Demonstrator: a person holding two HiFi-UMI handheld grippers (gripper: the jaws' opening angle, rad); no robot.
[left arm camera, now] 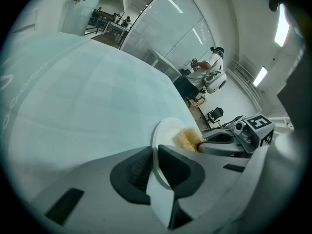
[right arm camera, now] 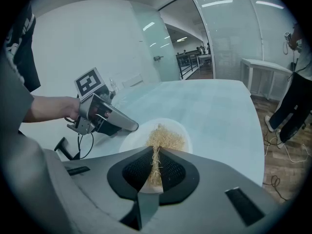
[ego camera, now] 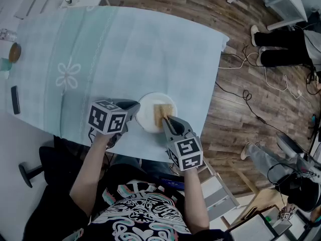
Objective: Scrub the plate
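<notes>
A white plate (ego camera: 148, 113) lies near the front edge of the table with the pale green cloth. My left gripper (ego camera: 134, 107) is shut on the plate's left rim (left arm camera: 157, 145), which runs between its dark pads. A tan fibrous scrubber (ego camera: 161, 113) rests on the plate's face, and my right gripper (ego camera: 167, 120) is shut on it from the front right. In the right gripper view the scrubber (right arm camera: 163, 139) fans out over the plate (right arm camera: 131, 140) from between the jaws. The left gripper (right arm camera: 109, 119) shows at the plate's left edge.
The table's right edge (ego camera: 213, 84) drops to a wooden floor with cables (ego camera: 251, 102). A dark flat device (ego camera: 15, 100) lies at the table's left edge, small items (ego camera: 14, 52) at the far left corner. A person's legs (ego camera: 281, 46) stand at the upper right.
</notes>
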